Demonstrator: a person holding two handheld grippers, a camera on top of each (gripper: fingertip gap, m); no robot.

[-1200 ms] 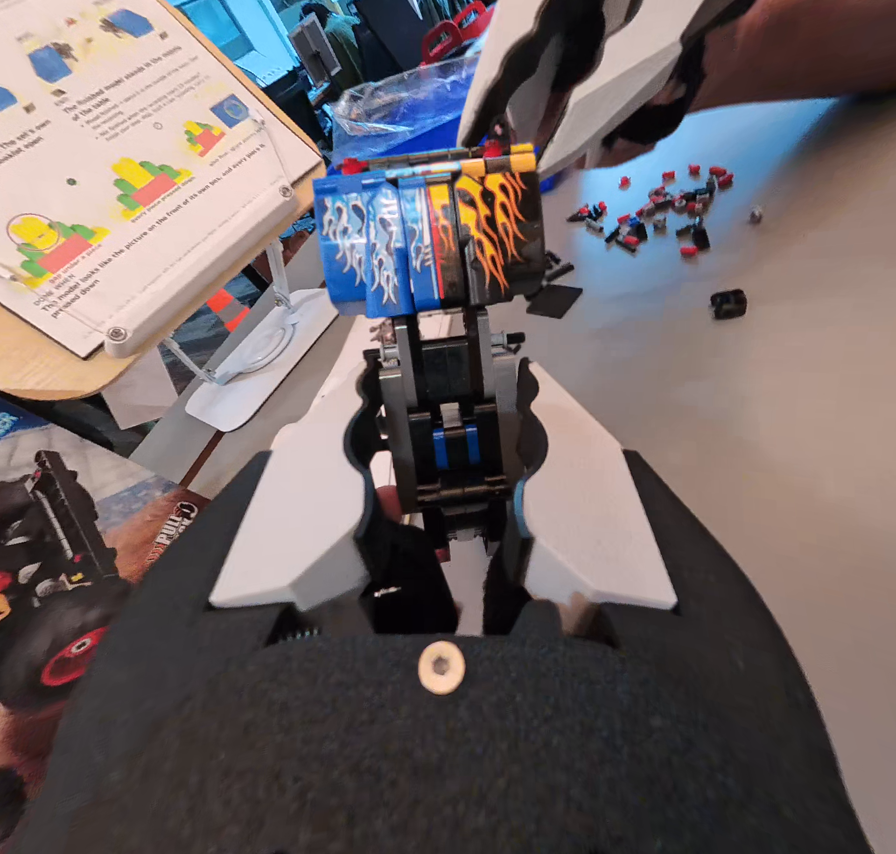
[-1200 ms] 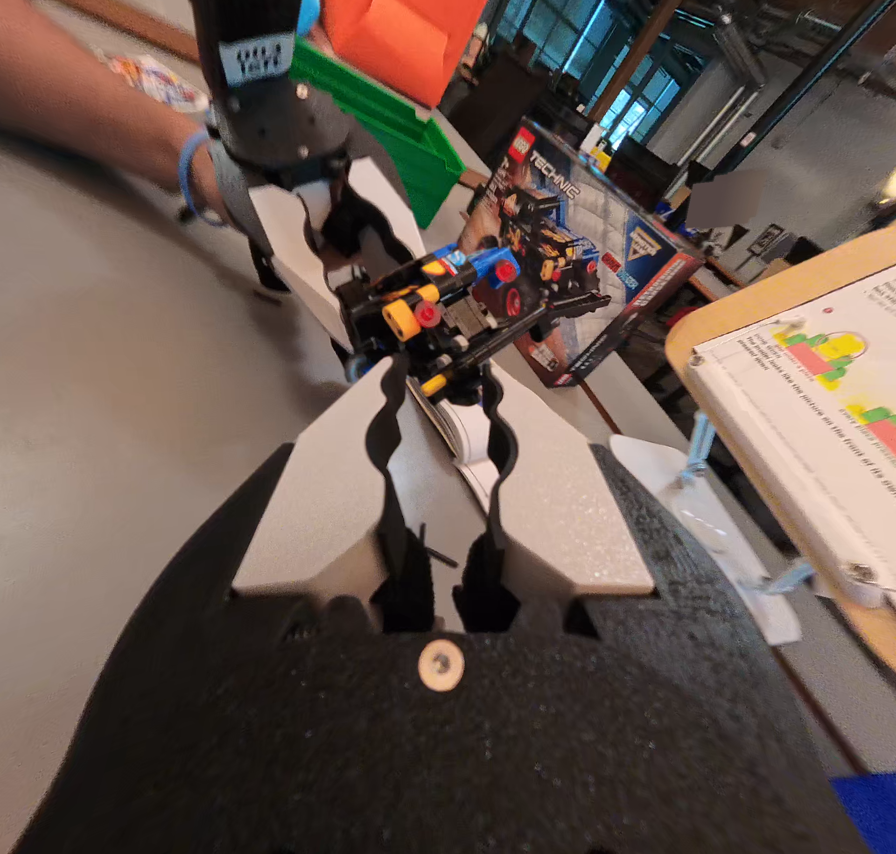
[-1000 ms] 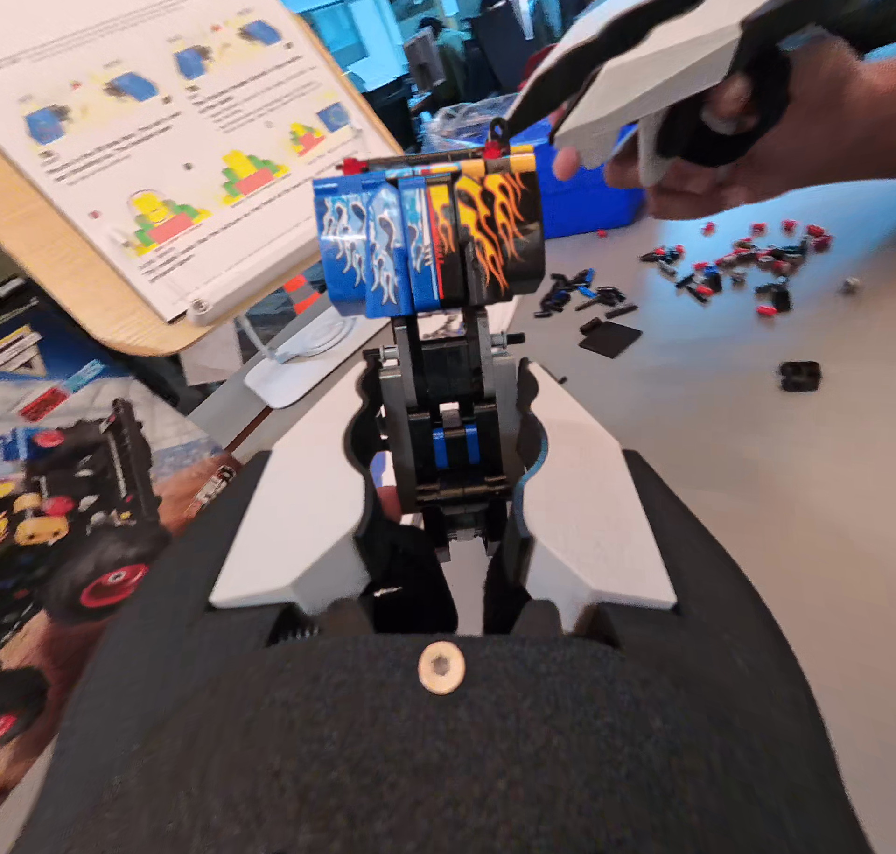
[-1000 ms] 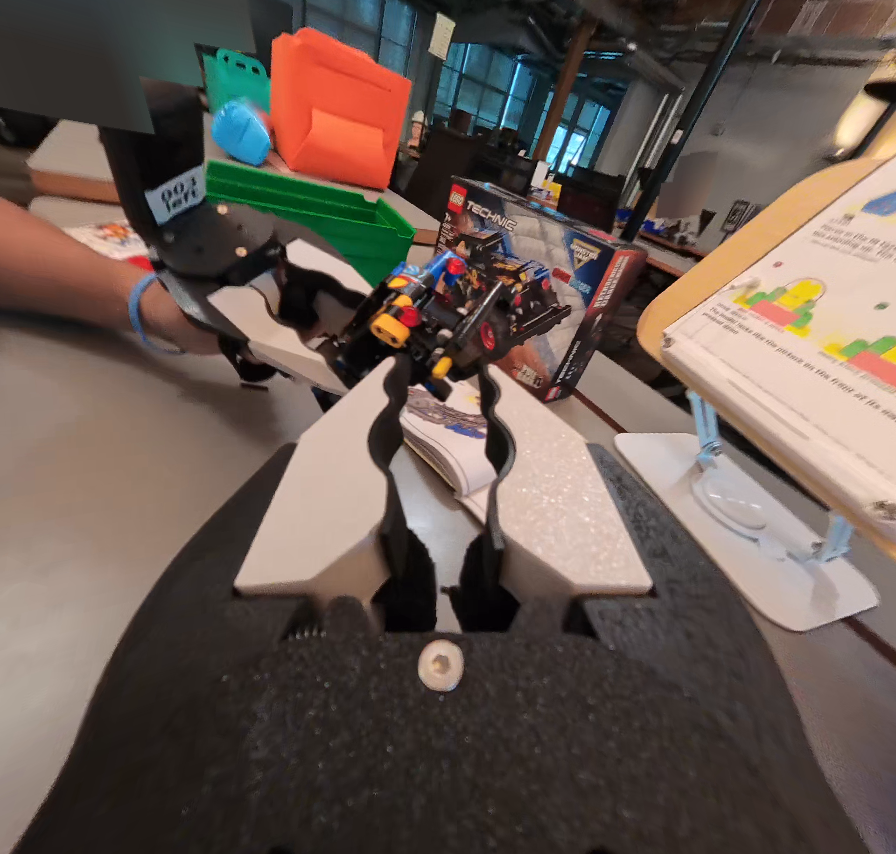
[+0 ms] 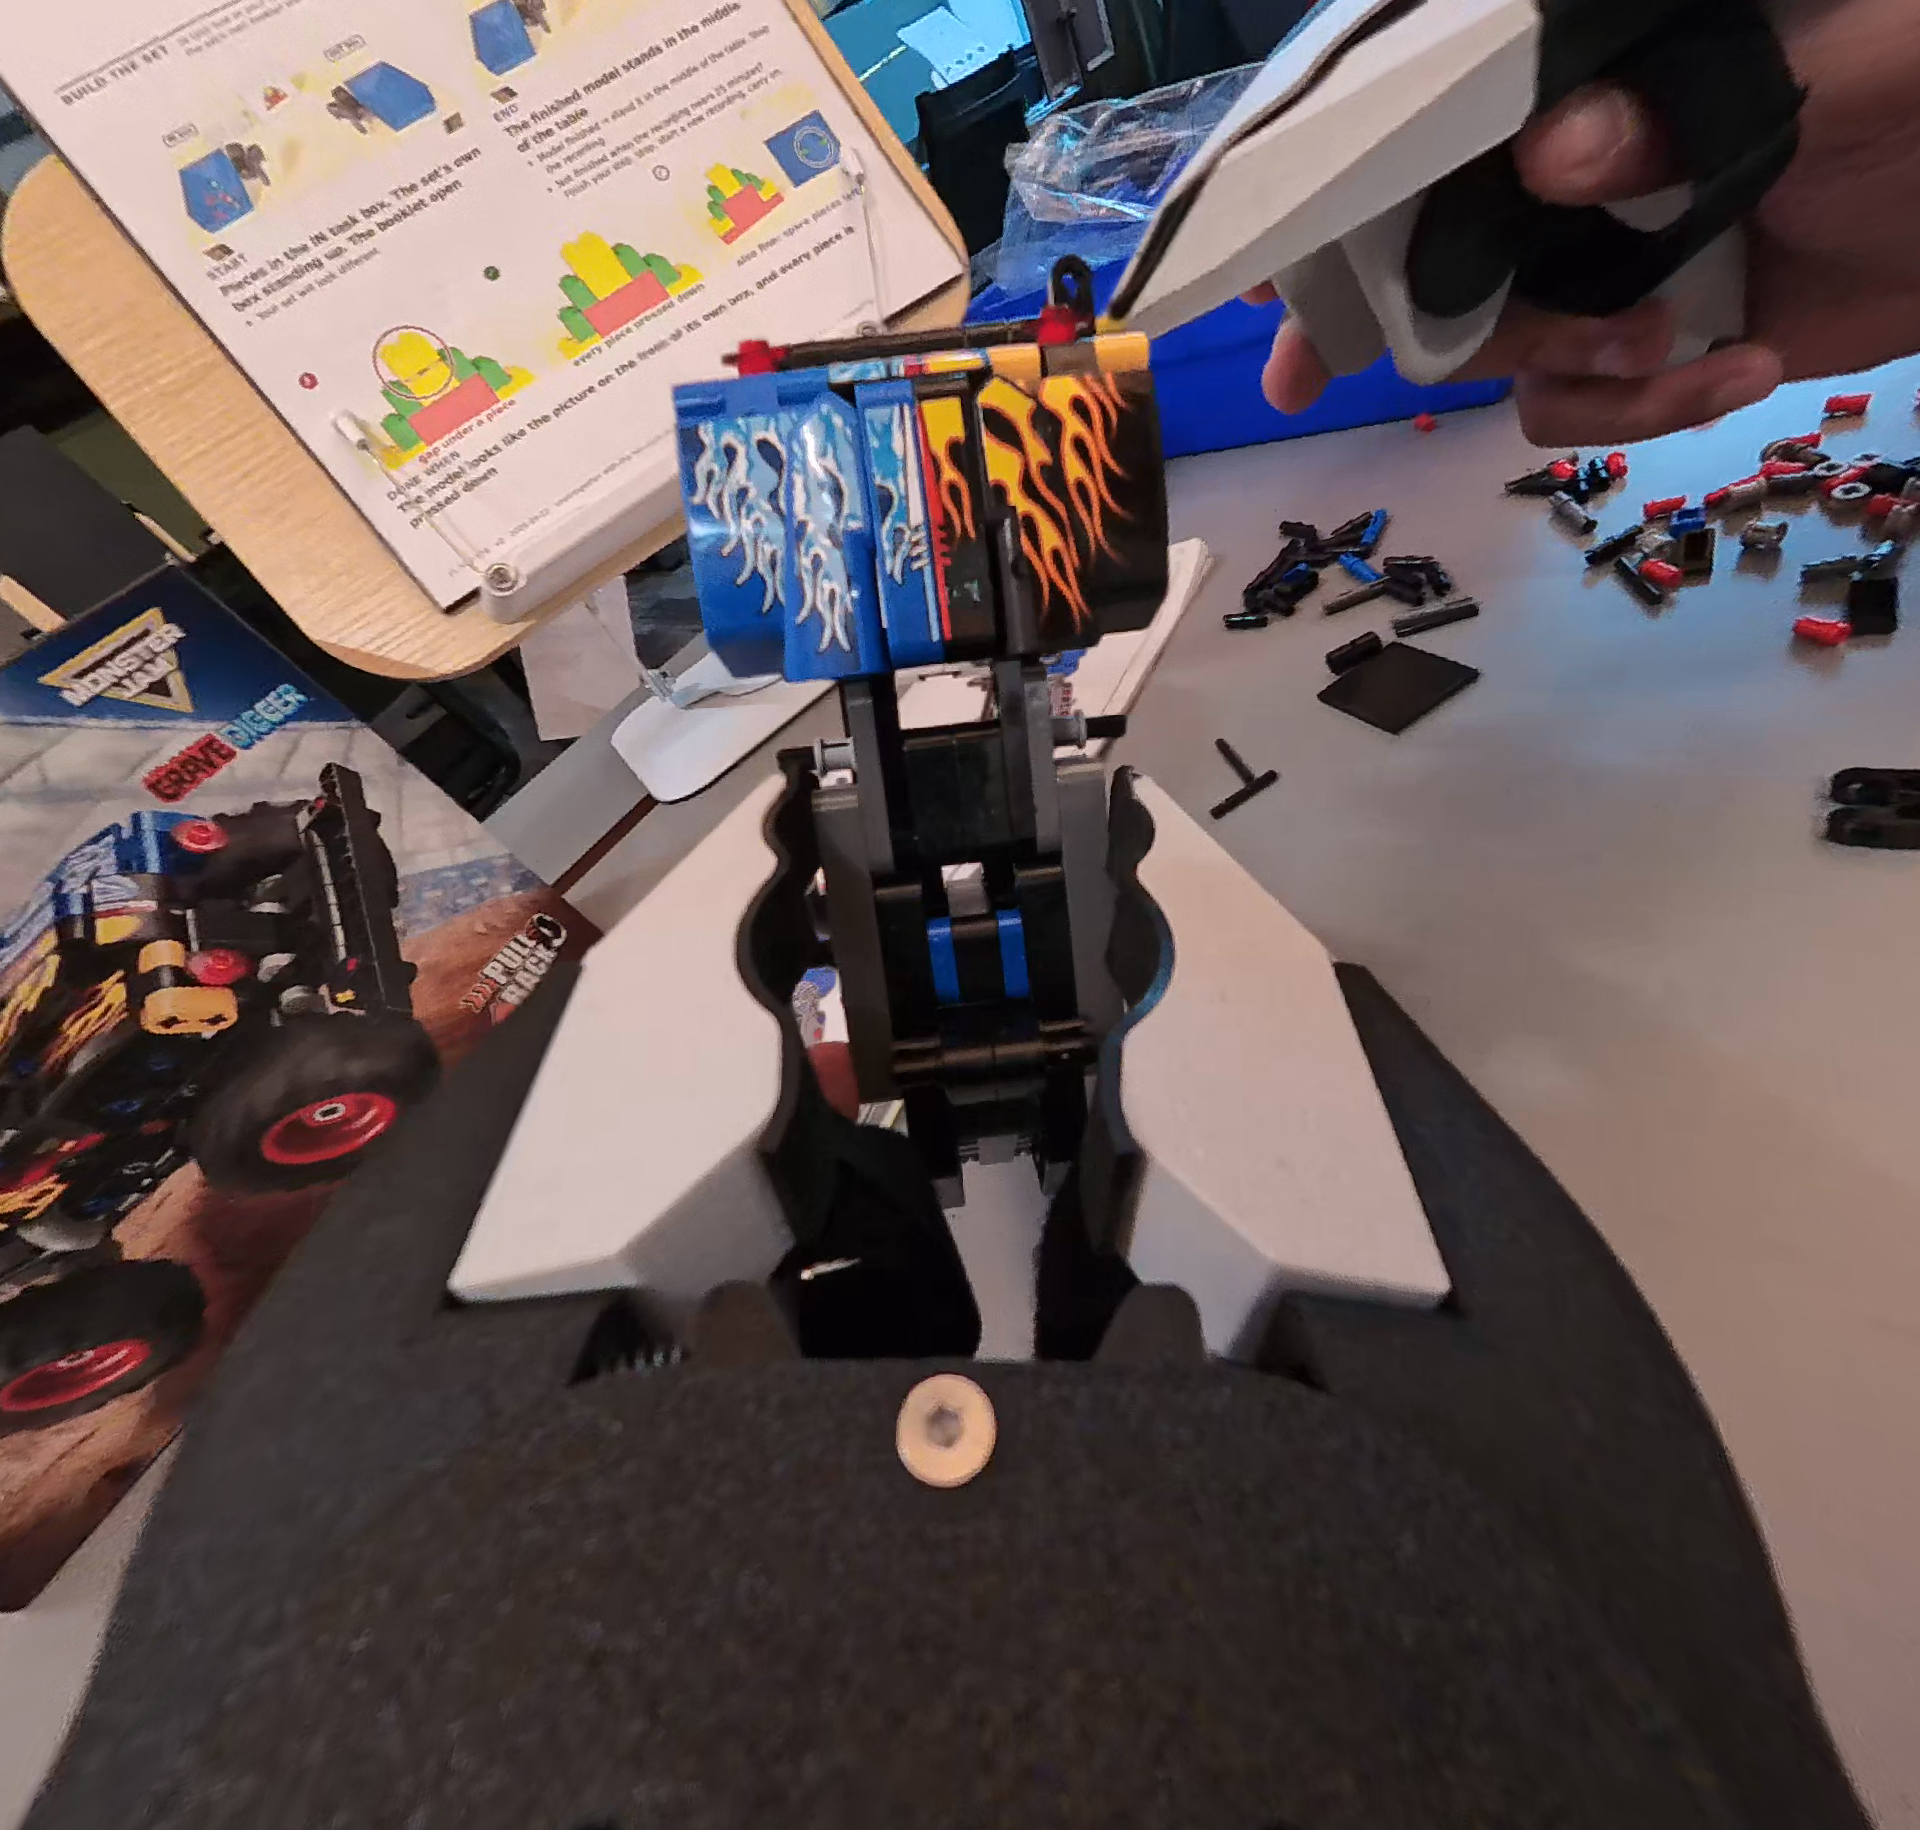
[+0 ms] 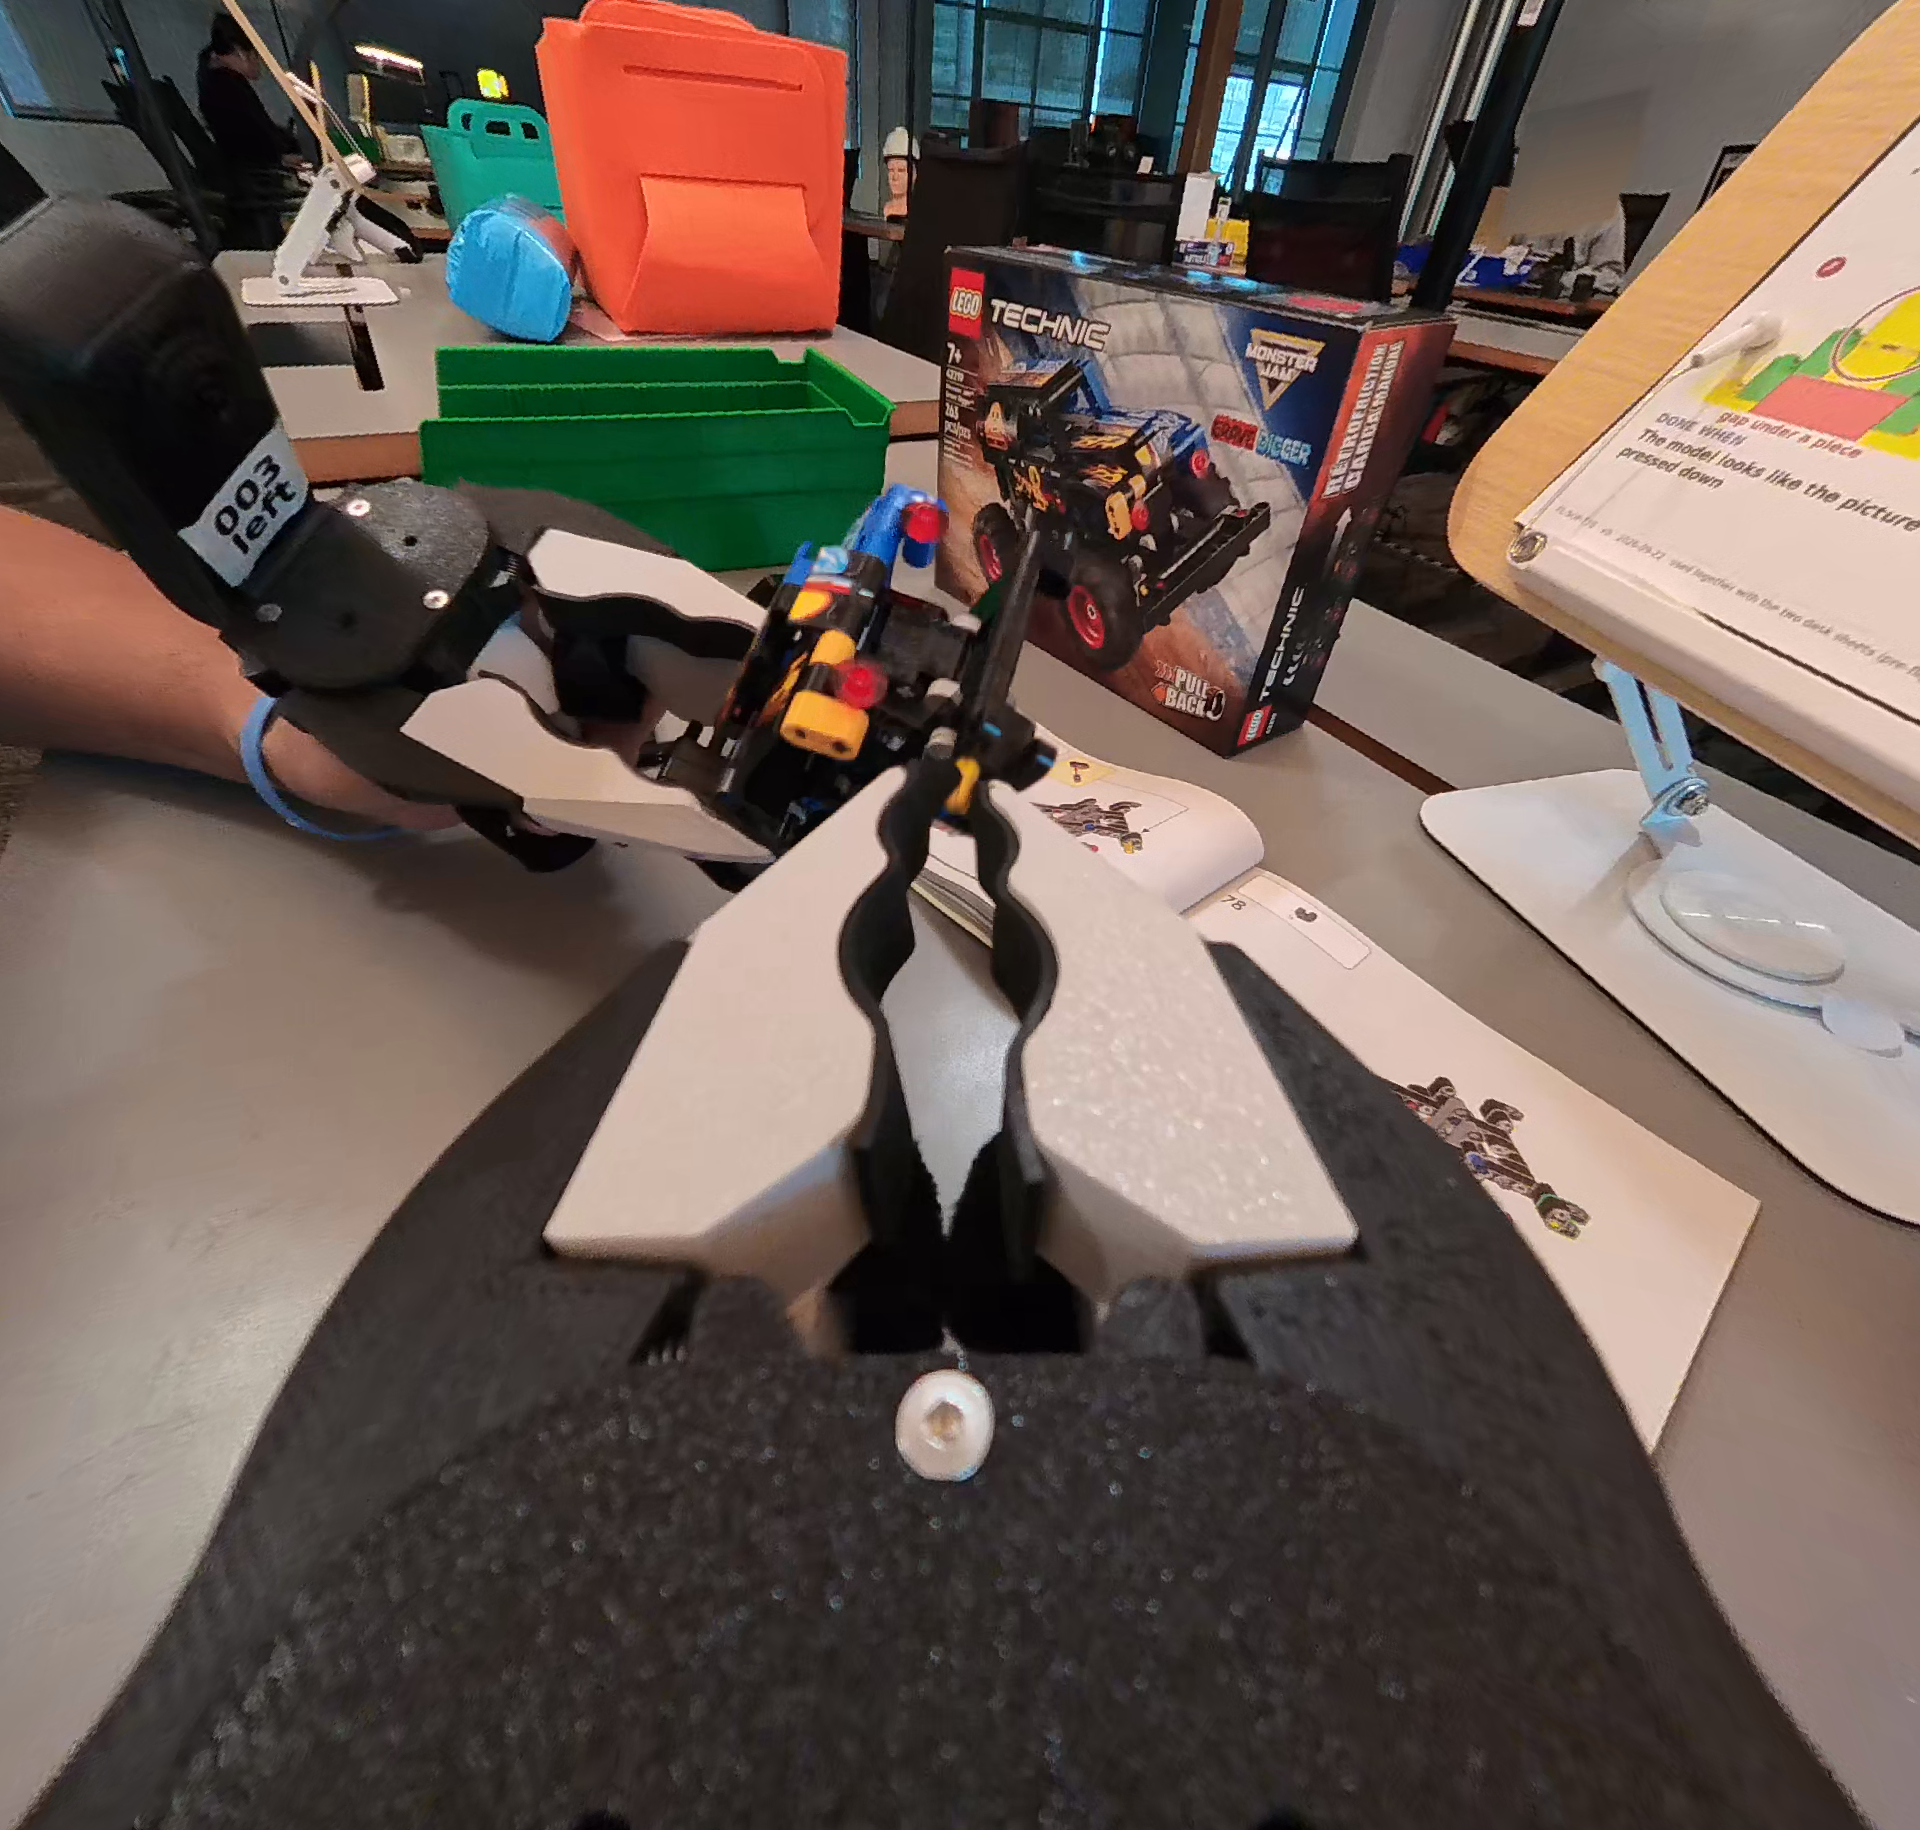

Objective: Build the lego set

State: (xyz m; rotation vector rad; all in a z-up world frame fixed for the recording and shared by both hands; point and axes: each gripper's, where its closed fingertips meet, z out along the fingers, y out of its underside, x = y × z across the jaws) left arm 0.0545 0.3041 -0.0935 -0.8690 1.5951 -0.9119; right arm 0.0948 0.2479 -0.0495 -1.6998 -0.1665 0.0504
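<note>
Only the left wrist view shows the loose pieces [image 5: 1704, 554] scattered on the desk [image 5: 1558, 1053]; only the right shows empty green trays [image 6: 655, 430]. The left tool [image 5: 951, 959] clamps the truck model [image 5: 925, 513] aloft. The right tool [image 6: 940, 814], nearly closed, has tilted flatter at its top edge

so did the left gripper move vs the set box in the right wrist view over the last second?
Yes. The left gripper has tipped from near upright to near level, carrying the truck model down and rightward until it overlaps the set box.
</note>
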